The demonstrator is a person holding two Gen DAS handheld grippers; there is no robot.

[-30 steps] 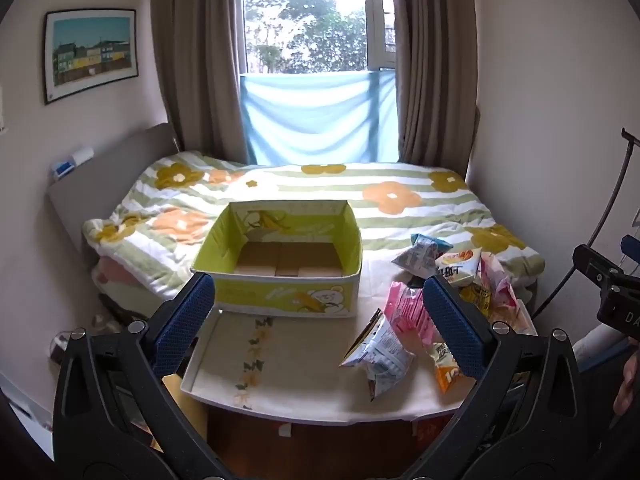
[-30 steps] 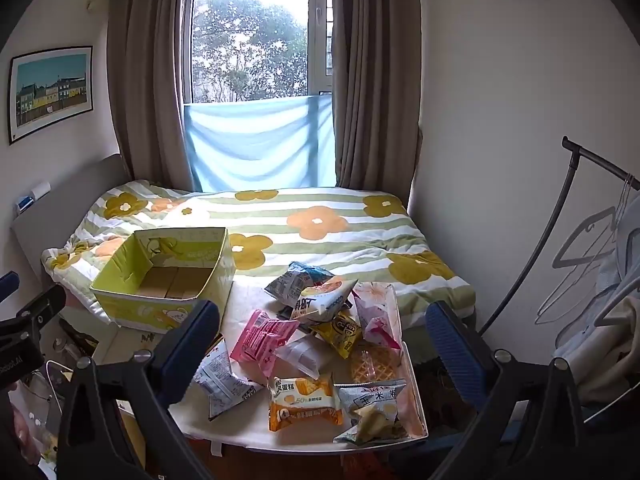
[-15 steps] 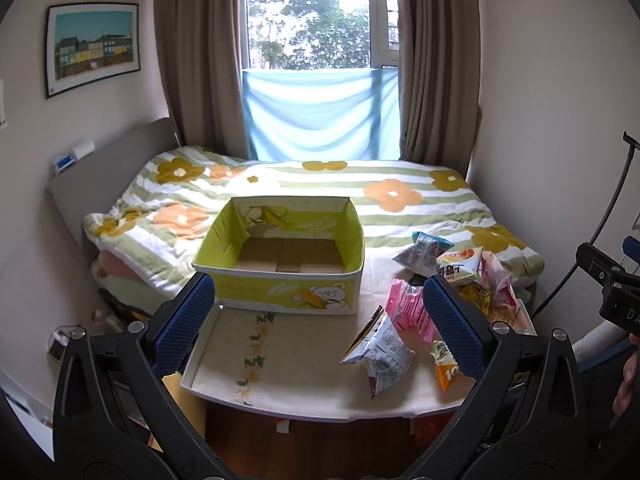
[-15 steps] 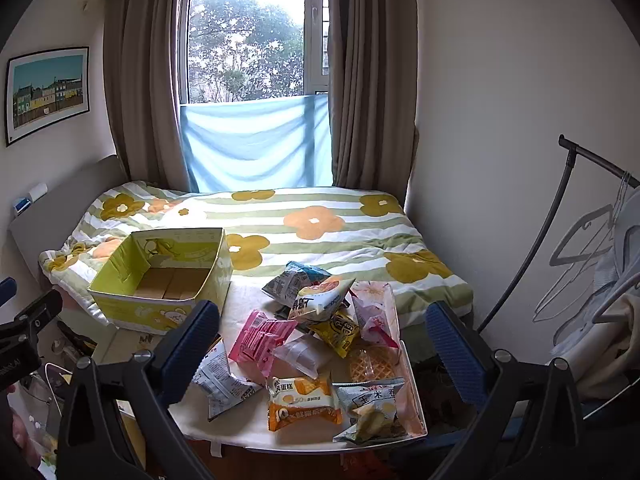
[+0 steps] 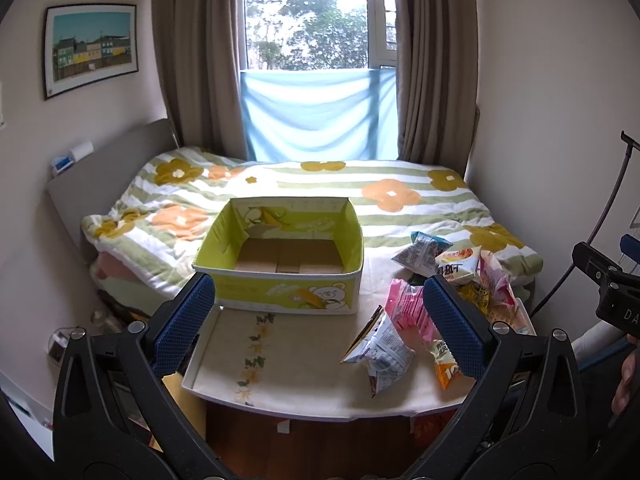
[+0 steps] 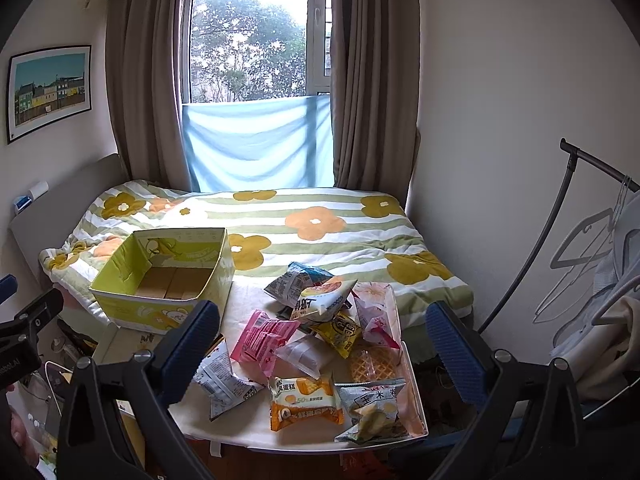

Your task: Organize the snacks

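An empty yellow-green cardboard box (image 5: 280, 268) (image 6: 164, 280) stands at the back left of a small white table (image 5: 280, 364) (image 6: 248, 292). Several snack packets lie in a pile on the table's right side: a pink packet (image 6: 262, 338) (image 5: 408, 312), a grey-white packet (image 5: 380, 354) (image 6: 222, 380), an orange cake packet (image 6: 304, 402), a blue-grey bag (image 6: 296, 280). My left gripper (image 5: 320, 324) is open and empty, above the table's front edge. My right gripper (image 6: 324, 352) is open and empty, above the near side of the snack pile.
A bed with a flowered striped quilt (image 6: 312, 224) lies behind the table, under a curtained window (image 6: 252, 40). A clothes rack with hangers (image 6: 592, 240) stands at the right wall. Clutter and cables (image 5: 64, 340) lie on the floor at the left.
Both views have shifted slightly. Box and snacks sit a little lower in the left wrist view. Nothing on the table has moved. Both grippers stay open.
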